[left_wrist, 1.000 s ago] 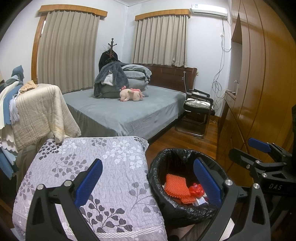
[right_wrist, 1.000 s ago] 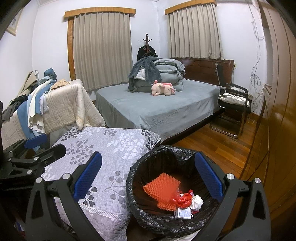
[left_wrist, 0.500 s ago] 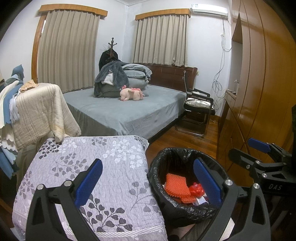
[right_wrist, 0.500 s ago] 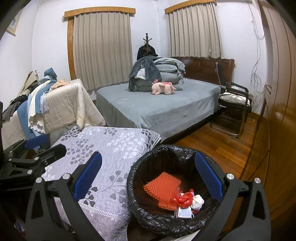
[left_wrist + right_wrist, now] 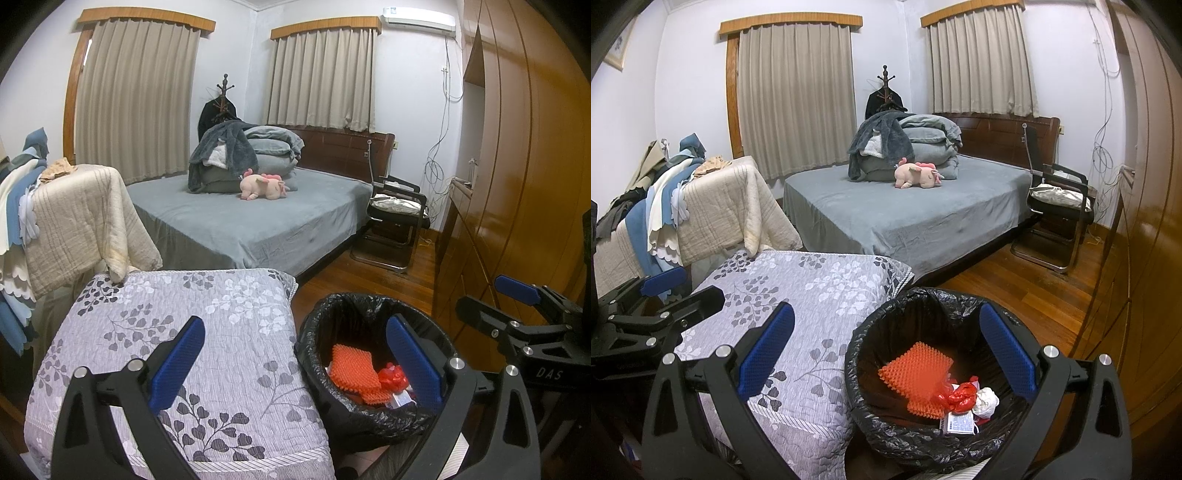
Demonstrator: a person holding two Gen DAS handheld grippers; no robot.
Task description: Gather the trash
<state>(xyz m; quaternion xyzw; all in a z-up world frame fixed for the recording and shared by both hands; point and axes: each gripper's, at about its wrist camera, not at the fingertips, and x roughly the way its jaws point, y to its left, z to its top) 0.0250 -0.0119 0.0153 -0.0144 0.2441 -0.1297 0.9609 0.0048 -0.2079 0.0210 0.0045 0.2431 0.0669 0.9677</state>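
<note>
Well, bin [image 5: 871,439] beside quilt [image 5: 812,295] edge.

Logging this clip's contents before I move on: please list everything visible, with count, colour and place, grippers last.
Black-lined trash bin: one, floor, beside quilt.
Orange spiky mat: one, inside bin.
Red crumpled wrapper: one, inside bin.
White wad: one, inside bin.
Grey leaf-print quilt: one, left of bin.
Grey bed: one, centre.
Pink plush toy: one, on bed.
Black chair: one, right of bed.
Left gripper: black, blue pads, open, empty.
Right gripper: same, open, empty.
</note>
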